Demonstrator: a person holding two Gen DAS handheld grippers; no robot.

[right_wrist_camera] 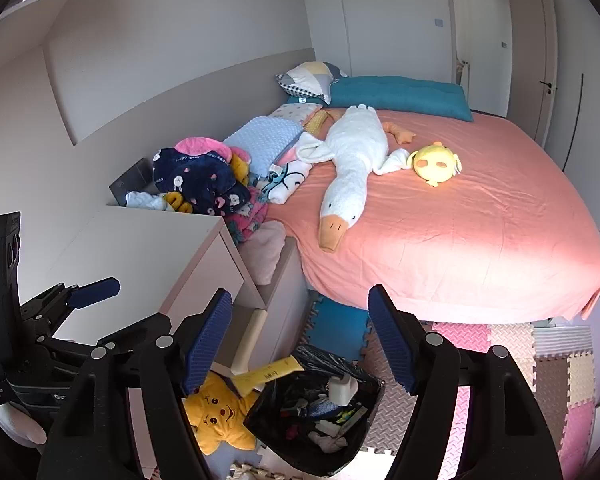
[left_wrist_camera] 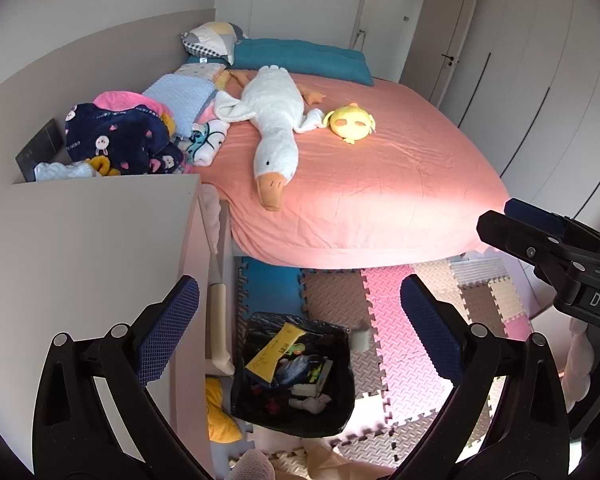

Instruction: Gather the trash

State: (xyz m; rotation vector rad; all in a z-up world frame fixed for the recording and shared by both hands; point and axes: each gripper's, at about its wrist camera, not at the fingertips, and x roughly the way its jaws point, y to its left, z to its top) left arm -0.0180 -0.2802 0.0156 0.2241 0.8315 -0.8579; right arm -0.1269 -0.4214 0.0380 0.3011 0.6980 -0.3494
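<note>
Here, both grippers hang above a black-lined trash bin (left_wrist_camera: 296, 376) standing on the foam floor mats (left_wrist_camera: 384, 312) near the foot edge of the pink-sheeted bed (left_wrist_camera: 380, 184). The left gripper (left_wrist_camera: 300, 324) has its jaws wide apart with nothing between them; the right gripper (right_wrist_camera: 302, 340) is likewise parted and empty. The bin holds a yellow packet (left_wrist_camera: 274, 346), wrappers and white scraps. Only the right wrist view shows the full yellow star plush (right_wrist_camera: 218, 416) on the floor touching the bin; the left view shows merely its edge. A white goose plush (left_wrist_camera: 270, 120) lies on the bed.

Pink-sheeted bed (left_wrist_camera: 380, 184), foam-mat floor (left_wrist_camera: 396, 320)
</note>
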